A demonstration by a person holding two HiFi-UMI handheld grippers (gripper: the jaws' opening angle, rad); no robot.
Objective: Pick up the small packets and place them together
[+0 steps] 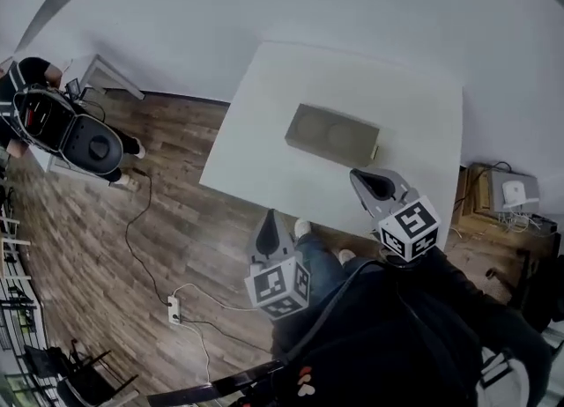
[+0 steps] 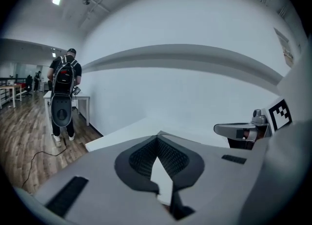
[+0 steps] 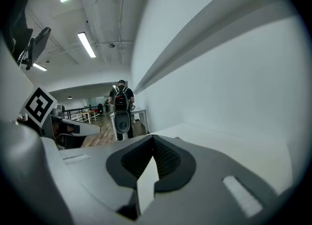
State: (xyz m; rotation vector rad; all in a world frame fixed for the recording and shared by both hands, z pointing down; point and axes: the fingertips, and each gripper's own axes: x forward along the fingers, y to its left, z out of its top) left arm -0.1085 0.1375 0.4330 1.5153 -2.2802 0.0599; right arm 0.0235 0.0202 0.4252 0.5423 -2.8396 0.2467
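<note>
A flat olive-grey box lies on the white table, and I cannot make out any small packets on or around it. My right gripper hovers over the table's near edge, just in front of the box, with its jaws together and nothing between them. My left gripper is off the table, over the wooden floor by the near left corner, also shut and empty. In the left gripper view the left gripper points at the table edge, with the right gripper beside it. The right gripper faces along the tabletop in its own view.
A white wall runs behind the table. A person with a backpack stands at a small desk far left. A cable and power strip lie on the wooden floor. A box with cables sits right of the table.
</note>
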